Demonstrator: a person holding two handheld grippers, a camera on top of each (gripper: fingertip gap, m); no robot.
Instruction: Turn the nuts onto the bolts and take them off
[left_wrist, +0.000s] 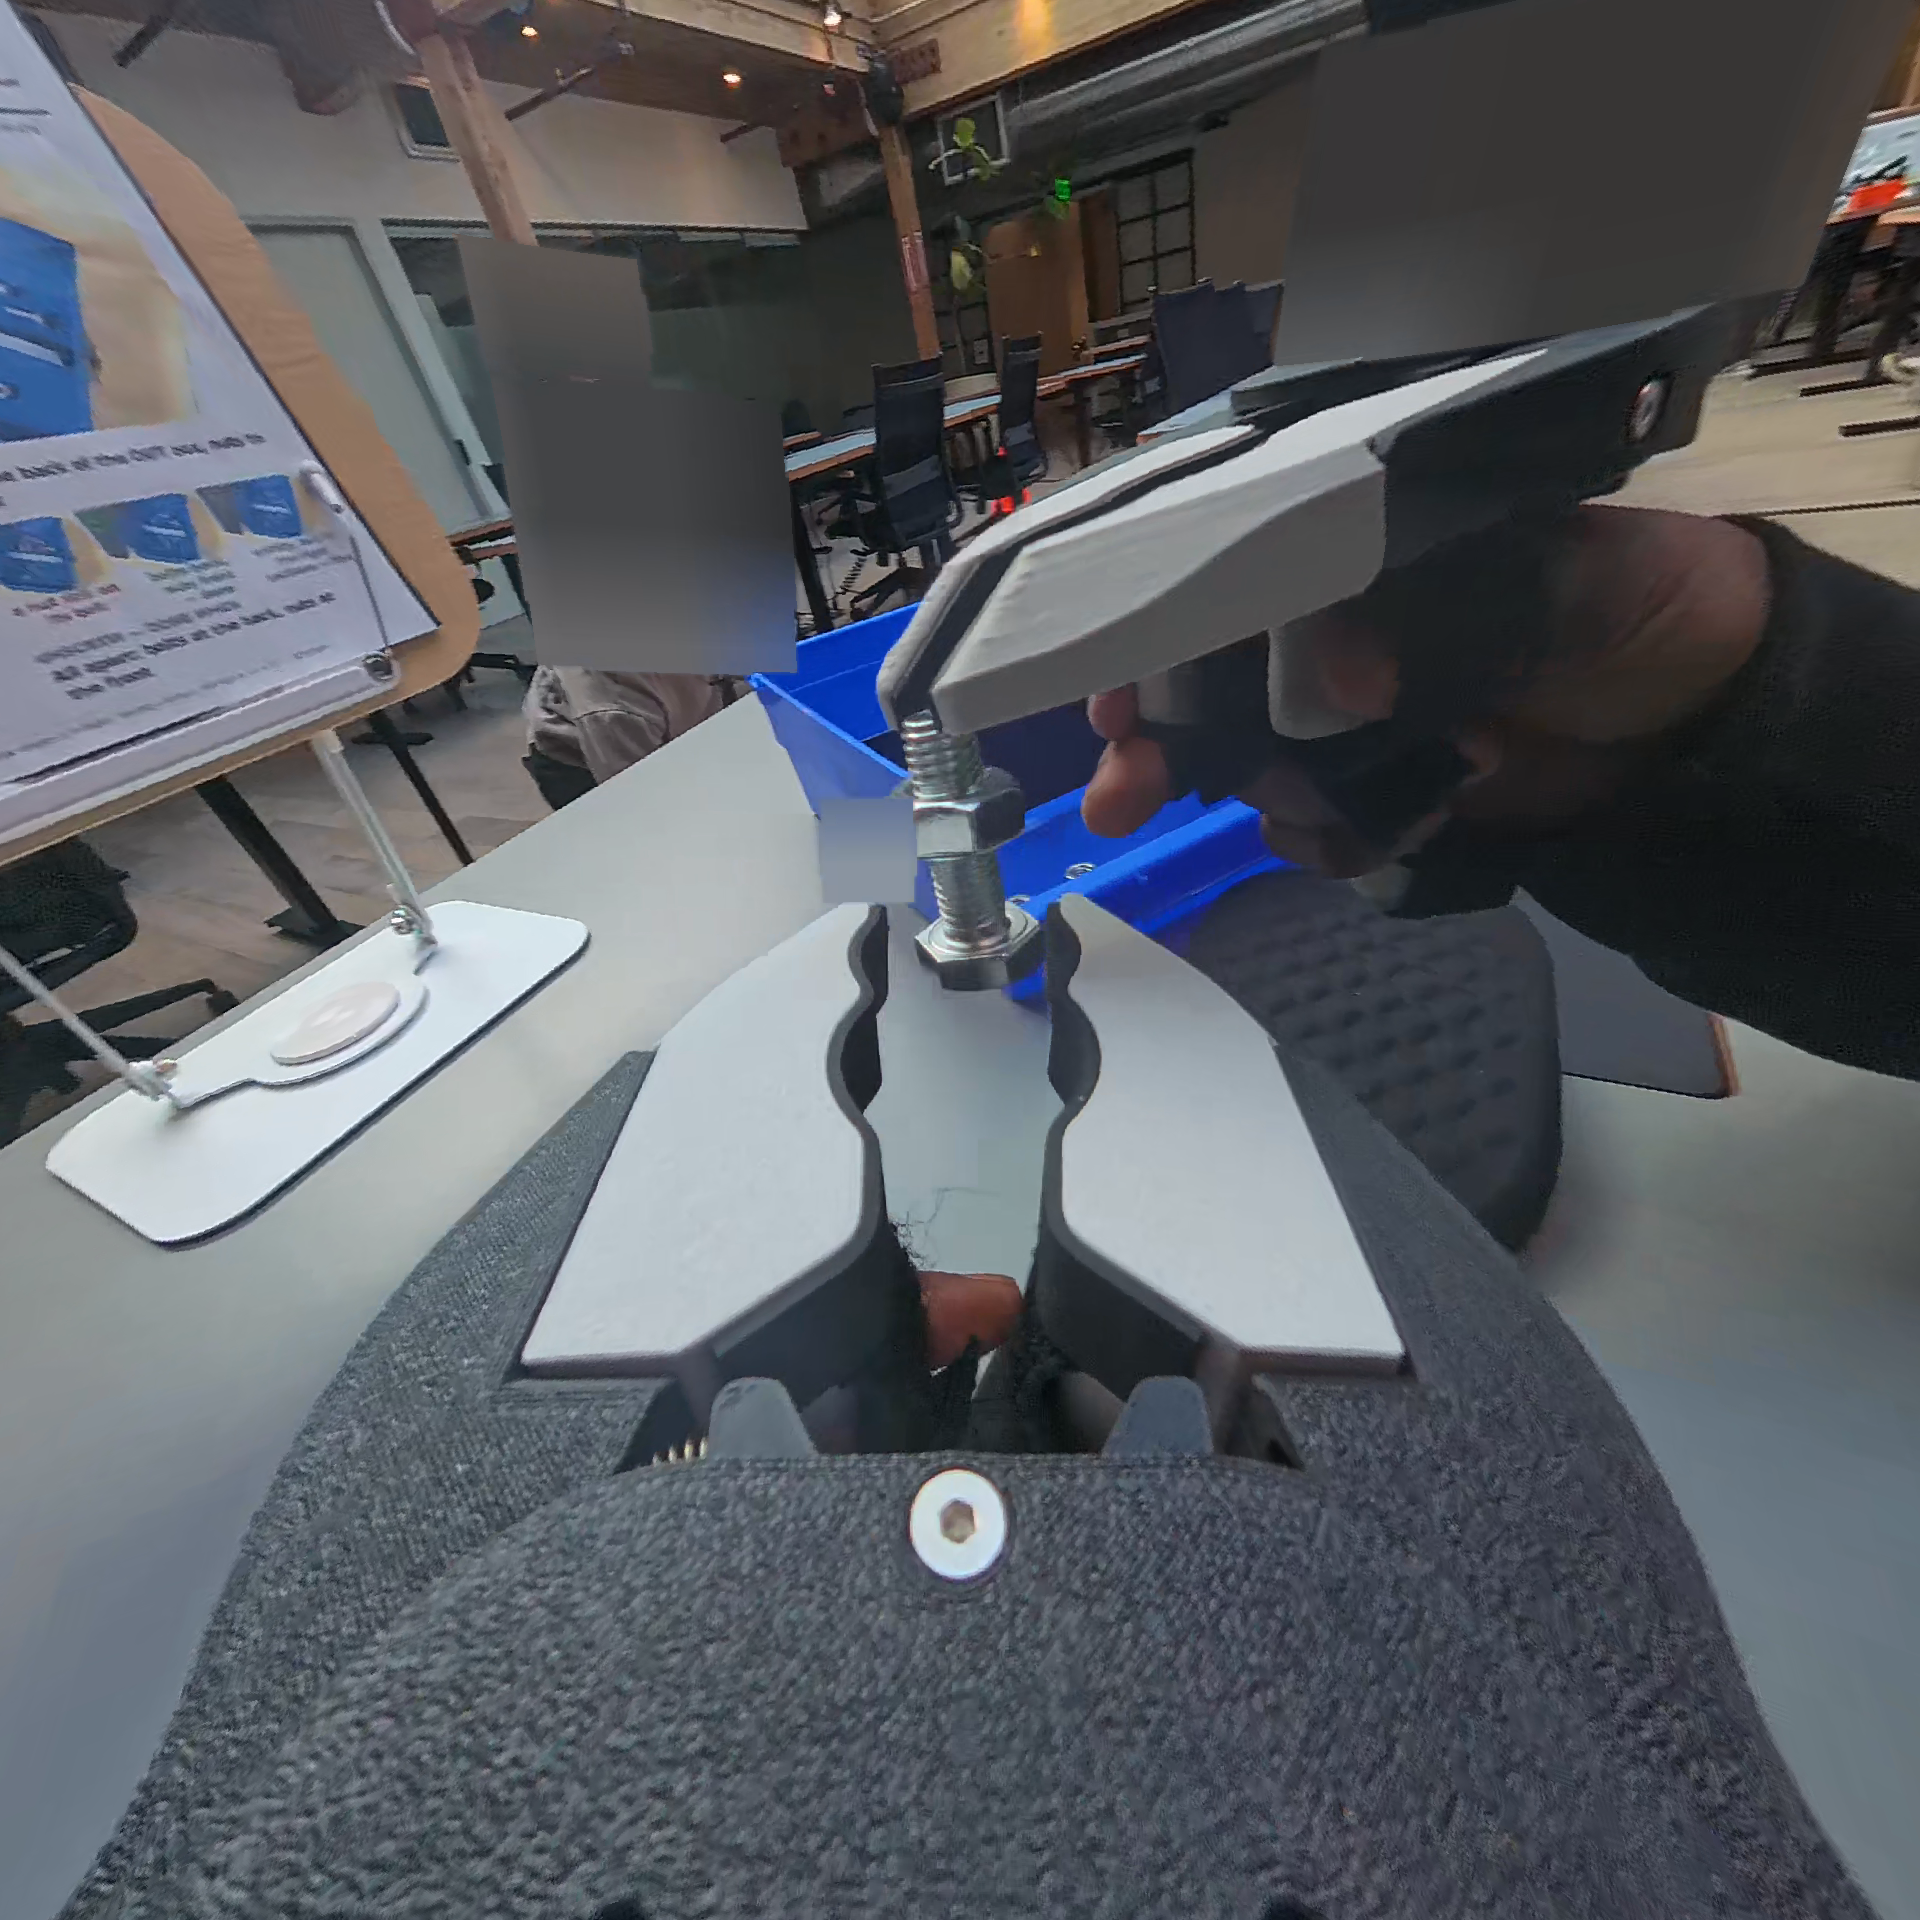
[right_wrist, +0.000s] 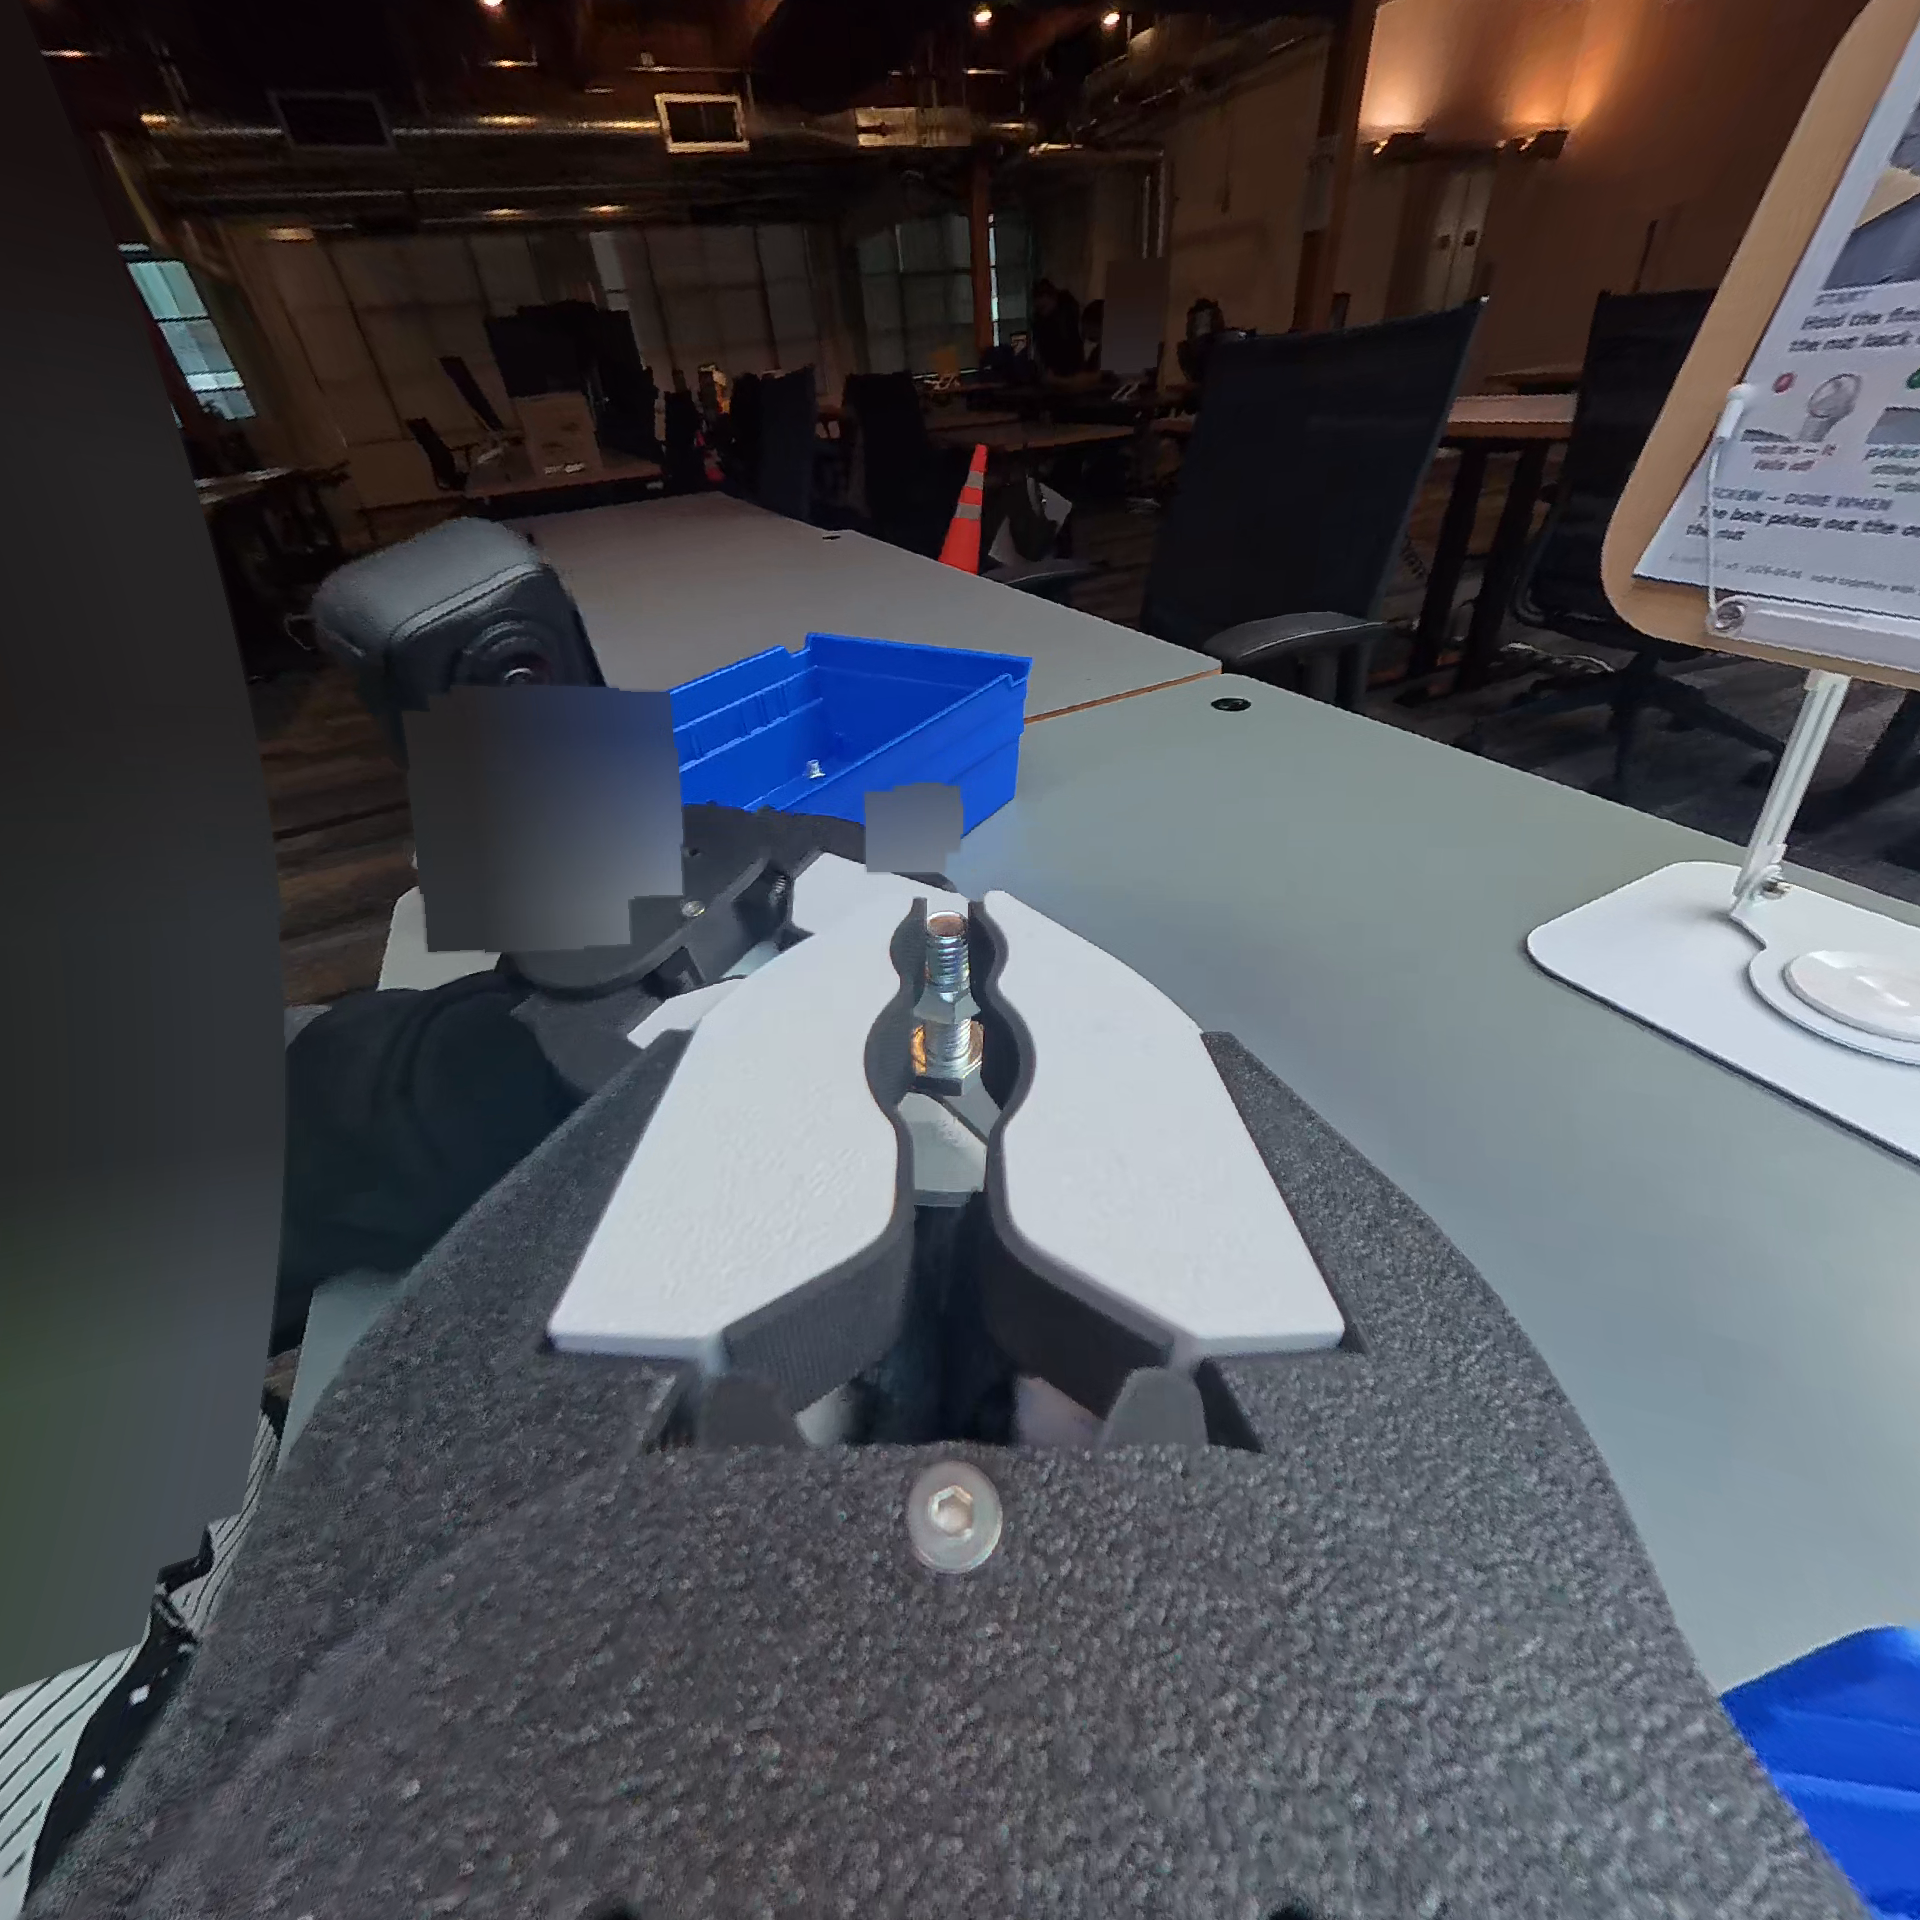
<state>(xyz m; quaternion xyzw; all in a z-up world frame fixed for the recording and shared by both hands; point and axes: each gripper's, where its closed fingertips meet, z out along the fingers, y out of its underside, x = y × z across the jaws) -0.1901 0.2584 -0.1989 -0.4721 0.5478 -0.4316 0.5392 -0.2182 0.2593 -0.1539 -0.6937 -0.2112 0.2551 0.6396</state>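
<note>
The left gripper (left_wrist: 966, 940) is seen nearest, its jaws set against the hex head of the bolt (left_wrist: 961, 852), which stands upright above the grey table (left_wrist: 675, 883); whether the head is clamped cannot be told; a nut (left_wrist: 971, 812) sits midway up the thread; the right gripper (left_wrist: 914, 707) is pinched shut on the bolt's threaded tip from above; a blue bin (right_wrist: 852, 727) lies just behind; a white stand base (left_wrist: 312, 1060) rests on the left.

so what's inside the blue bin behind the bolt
In the right wrist view the blue bin shows one small metal piece on its floor. The near part is covered by its front wall and a blur patch, so more may lie there.
</note>
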